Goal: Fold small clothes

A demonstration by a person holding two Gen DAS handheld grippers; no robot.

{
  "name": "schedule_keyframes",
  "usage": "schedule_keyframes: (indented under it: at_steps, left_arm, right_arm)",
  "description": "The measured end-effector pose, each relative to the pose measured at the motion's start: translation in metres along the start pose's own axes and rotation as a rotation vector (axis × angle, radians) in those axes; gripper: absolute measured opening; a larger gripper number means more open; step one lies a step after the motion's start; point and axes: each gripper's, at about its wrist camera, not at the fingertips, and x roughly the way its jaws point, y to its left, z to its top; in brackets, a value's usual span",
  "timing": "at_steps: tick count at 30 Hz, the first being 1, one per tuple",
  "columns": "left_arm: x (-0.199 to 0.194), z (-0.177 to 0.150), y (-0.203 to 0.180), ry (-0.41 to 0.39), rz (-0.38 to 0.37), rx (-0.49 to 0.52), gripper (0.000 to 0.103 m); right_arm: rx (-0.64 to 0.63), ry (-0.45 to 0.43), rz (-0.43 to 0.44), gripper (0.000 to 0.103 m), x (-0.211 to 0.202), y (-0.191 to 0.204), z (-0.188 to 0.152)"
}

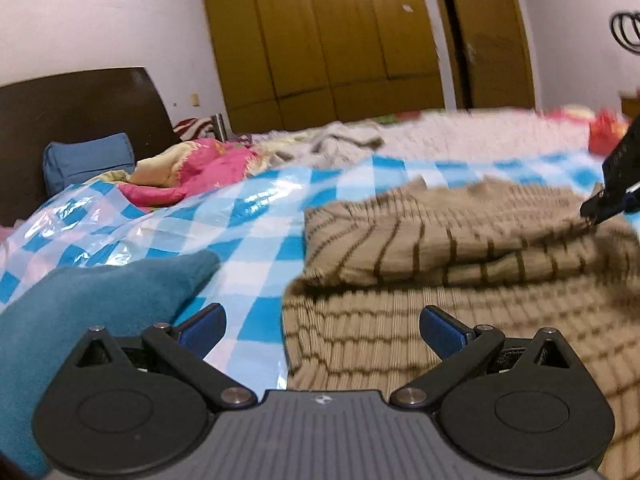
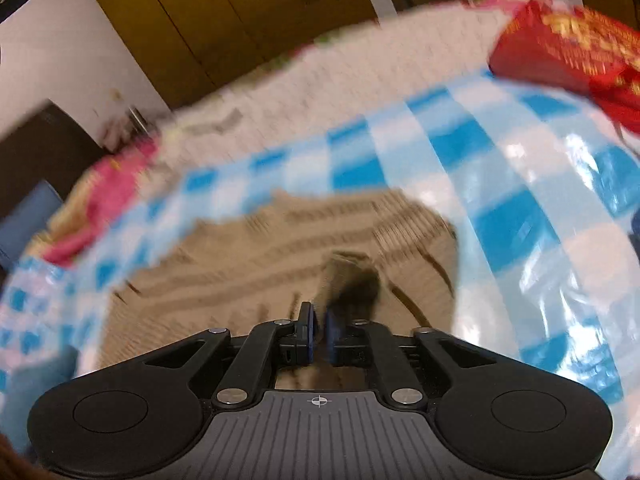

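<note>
A fold of the striped sweater (image 2: 280, 248) is clamped by the right gripper (image 2: 319, 334). The left gripper (image 1: 322, 328) is held spread apart at the sweater's near edge, gripping nothing.

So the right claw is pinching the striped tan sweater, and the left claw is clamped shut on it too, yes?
Not quite. The right gripper does pinch the striped tan sweater, but the left gripper is wide open, holding nothing, above the sweater's edge and the blue checked sheet. The left wrist view shows its fingers spread apart.

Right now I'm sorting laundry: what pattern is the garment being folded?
Tan with thin dark stripes; clearest in left wrist view.
</note>
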Motion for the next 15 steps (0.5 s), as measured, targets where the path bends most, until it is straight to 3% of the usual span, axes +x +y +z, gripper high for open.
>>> schedule_keyframes:
  at_steps: [3,7,12,15]
  left_arm:
    - [-0.003,-0.006,0.000,0.046,0.027,0.052,0.103]
    - [-0.002,-0.018,0.011,0.146,0.036,0.068,0.103]
    - [-0.004,-0.024,0.020,0.223,0.043,0.038,0.103]
    - [-0.013,-0.028,0.020,0.231,0.069,0.091,0.103]
  right_arm:
    - [0.022,-0.020,0.006,0.012,-0.010,-0.006,-0.008]
    - [-0.045,-0.060,-0.011,0.012,-0.032,-0.006,-0.018]
    - [-0.153,-0.004,-0.126,0.013,-0.027,-0.008,-0.031]
    - [-0.112,0.010,-0.110,0.013,-0.031,-0.017,-0.036]
